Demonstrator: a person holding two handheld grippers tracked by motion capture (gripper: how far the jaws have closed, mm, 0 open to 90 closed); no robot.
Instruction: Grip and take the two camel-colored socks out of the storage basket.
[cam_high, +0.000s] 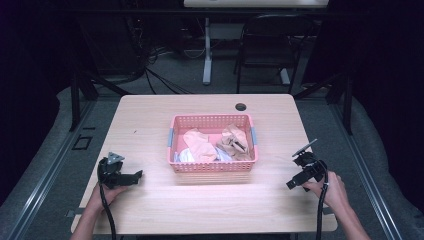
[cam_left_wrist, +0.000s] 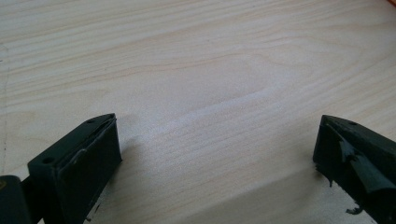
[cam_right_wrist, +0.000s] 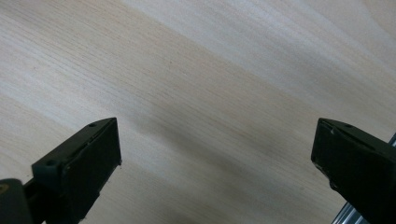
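With both the left gripper (cam_high: 136, 175) at eight o'clock and the right gripper (cam_high: 291, 184) at four o'clock spread wide and empty, the pink perforated plastic basket (cam_high: 212, 166) of crumpled cloths (cam_high: 201, 144) at centre could slide if nudged.

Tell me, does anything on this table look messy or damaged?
Mostly tidy. The clothes lie crumpled in the pink basket, and the left gripper has torn, peeling black padding on its jaws. Both grippers are open over bare table.
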